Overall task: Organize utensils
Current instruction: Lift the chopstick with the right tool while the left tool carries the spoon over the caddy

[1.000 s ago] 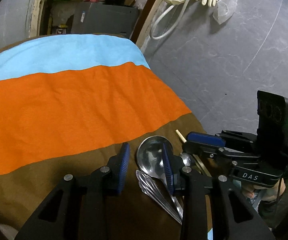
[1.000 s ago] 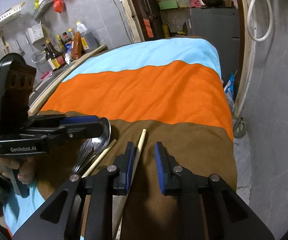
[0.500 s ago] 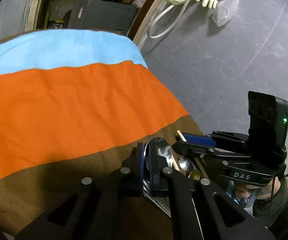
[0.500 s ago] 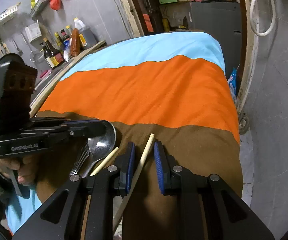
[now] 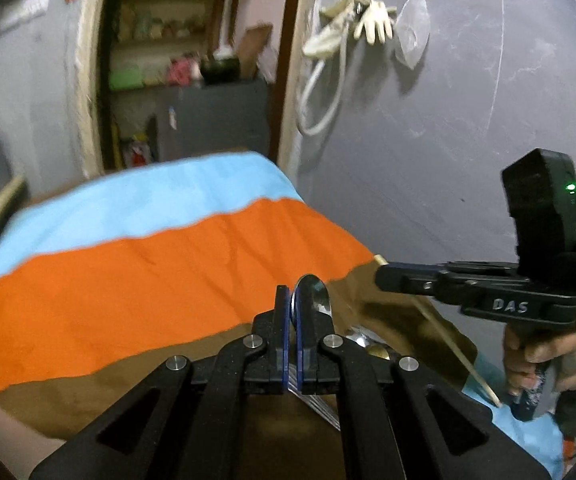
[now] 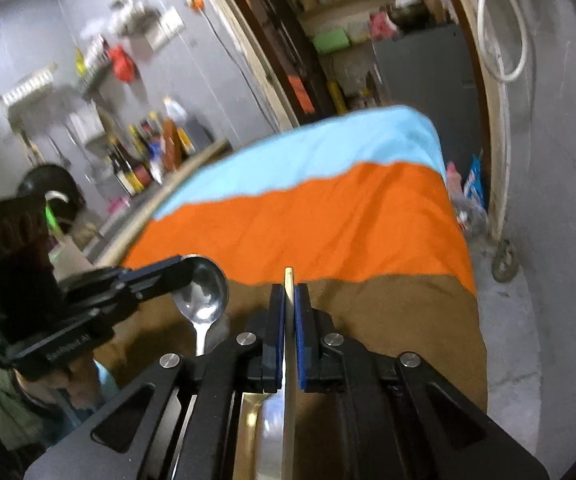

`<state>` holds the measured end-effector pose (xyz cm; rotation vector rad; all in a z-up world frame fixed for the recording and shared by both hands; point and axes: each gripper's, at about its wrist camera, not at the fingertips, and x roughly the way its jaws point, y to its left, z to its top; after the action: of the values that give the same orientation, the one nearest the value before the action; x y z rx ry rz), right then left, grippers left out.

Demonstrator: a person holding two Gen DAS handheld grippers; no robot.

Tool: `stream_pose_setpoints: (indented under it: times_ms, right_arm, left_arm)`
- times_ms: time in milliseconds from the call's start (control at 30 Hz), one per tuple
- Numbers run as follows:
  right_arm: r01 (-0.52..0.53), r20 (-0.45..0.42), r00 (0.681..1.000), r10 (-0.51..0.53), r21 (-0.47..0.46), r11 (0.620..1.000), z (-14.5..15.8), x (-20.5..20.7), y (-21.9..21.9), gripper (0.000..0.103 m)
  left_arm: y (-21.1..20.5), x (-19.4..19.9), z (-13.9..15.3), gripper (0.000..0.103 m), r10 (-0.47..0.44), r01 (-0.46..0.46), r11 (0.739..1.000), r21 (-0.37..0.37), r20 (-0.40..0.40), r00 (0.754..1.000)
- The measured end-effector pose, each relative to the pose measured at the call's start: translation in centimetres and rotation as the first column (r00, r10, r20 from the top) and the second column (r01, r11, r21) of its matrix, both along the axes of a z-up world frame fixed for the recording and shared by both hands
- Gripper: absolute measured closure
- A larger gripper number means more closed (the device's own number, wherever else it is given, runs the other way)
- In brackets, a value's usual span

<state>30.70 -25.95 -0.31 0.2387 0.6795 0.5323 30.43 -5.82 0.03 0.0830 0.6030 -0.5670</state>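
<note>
I have left claw (image 5: 292,312) pinching spoon (image 5: 315,296), right claw (image 6: 289,312) pinching chopstick (image 6: 288,280), both lifted off surface (image 6: 388,312). Other utensils (image 5: 364,340) remain at 5 o'clock; sorting barely begun.

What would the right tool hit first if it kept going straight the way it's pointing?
Probably the striped cloth: the right tool, shut on a chopstick, points over its orange band. Depth is unclear.

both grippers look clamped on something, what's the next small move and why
Probably carry both pieces forward over the cloth and set them down apart. The left gripper is shut on the spoon, the right gripper on the chopstick, and both appear lifted off the remaining pile, so sorting them apart seems next.
</note>
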Motion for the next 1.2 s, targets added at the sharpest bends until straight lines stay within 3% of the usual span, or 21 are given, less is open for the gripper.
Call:
stream_pose_setpoints:
  times_ms: [200,467,900,1200]
  right_arm:
    - [0.018,0.222,0.975,-0.02,0.008,1.0,3.0,-3.2,1.0,0.1]
    - [0.005,0.451,0.892,-0.019,0.032,0.999,7.5,-6.8,3.4,0.1]
    - [-0.132,0.573,0.817,0.066,0.074,0.989,12.8,-8.4,9.6,0.1]
    - [-0.261,0.627,0.773,0.095,0.179,0.949,16.1,-7.3,15.4,0.1]
  left_arm:
    - [0.3,-3.2,2.1,0.103,0.087,-0.09,0.996,0.011,0.164,0.983]
    - [2.0,-6.5,5.6,0.103,0.19,-0.195,0.981,-0.016,0.317,0.929]
    - [10.1,-11.4,11.2,0.103,0.354,-0.367,0.929,-0.052,0.42,0.836]
    - [16.6,-14.2,14.0,0.103,0.478,-0.523,0.851,-0.052,0.489,0.73]
